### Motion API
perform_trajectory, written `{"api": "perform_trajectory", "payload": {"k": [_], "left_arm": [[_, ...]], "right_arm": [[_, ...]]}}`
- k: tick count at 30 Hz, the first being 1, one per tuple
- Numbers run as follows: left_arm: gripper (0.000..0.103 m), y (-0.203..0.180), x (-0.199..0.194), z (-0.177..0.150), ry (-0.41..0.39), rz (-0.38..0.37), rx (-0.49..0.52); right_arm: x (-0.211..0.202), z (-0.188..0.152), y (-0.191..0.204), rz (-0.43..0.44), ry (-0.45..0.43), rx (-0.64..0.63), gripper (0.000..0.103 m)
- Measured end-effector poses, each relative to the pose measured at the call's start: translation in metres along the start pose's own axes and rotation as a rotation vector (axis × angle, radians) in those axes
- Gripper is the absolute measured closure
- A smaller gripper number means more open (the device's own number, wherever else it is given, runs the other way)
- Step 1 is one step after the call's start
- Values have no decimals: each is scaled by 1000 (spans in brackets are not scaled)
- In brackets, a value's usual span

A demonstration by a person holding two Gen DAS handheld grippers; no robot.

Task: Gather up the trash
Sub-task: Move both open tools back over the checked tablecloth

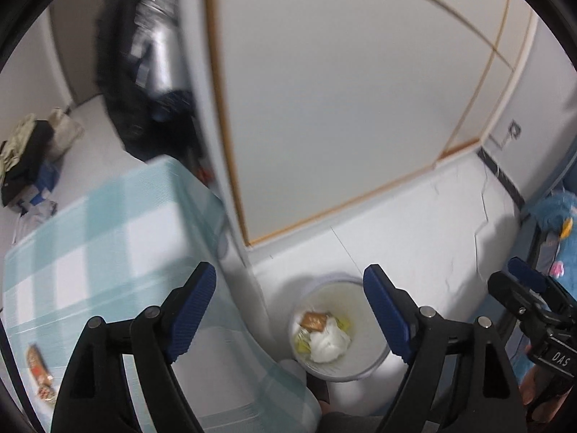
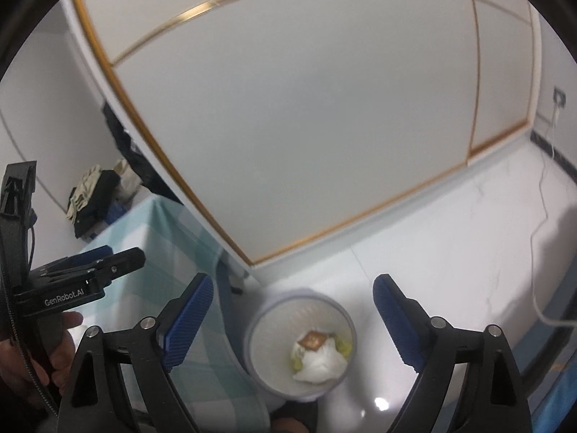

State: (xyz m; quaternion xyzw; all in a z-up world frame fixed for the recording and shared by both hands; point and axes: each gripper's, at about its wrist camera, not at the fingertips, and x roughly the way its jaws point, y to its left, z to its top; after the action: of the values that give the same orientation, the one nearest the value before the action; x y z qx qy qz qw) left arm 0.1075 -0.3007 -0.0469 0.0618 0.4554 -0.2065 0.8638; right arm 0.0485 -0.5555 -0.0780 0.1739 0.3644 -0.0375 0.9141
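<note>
A white round trash bin (image 1: 371, 361) stands on the floor beside the table; it also shows in the right wrist view (image 2: 259, 346). Inside lie a crumpled white tissue (image 1: 330, 344) (image 2: 321, 364), an orange-brown wrapper (image 1: 313, 321) (image 2: 313, 340) and yellow scraps (image 1: 301, 342). My left gripper (image 1: 290, 310) is open and empty, above the bin. My right gripper (image 2: 293, 317) is open and empty, also above the bin. An orange snack wrapper (image 1: 38, 368) lies on the checked tablecloth (image 1: 101, 245) at the lower left of the left wrist view.
A white wardrobe (image 1: 342, 108) with gold trim stands behind the bin. Clothes and bags (image 1: 32, 148) lie on the floor at the far left. A blue plush toy (image 1: 555, 216) sits at the right. A white cable (image 2: 541, 223) runs along the floor.
</note>
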Motion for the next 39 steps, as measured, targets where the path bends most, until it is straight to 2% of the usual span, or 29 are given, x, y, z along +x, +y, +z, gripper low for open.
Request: {"api": "perform_trajectory", "payload": {"k": [7,10,13,17,24,33,39], "left_arm": [[21,46,-57,1,-124,22,-107],[19,70,-82,-1,-175,56,-150],[11,96,-107,-5,-227,102,-202],[11,128,-134,-17,-284,153,-254],[10,187,-155,-43,-320,223,-357],[10,247,-155,-77,-314,281,-483],[10,274,-153,-92,-313,277,-549]], "right_arm": [[-42,28,71,49,-106,-109,7],[-59,34,112,90,-146,-156,3],[-67,34,150,133,-166,-197,2],[-72,28,198,189,-176,-253,2],[-60,8,276,266,-133,-352,2],[-26,-27,333,320,-44,-430,2],[6,-49,353,303,45,-469,2]]}}
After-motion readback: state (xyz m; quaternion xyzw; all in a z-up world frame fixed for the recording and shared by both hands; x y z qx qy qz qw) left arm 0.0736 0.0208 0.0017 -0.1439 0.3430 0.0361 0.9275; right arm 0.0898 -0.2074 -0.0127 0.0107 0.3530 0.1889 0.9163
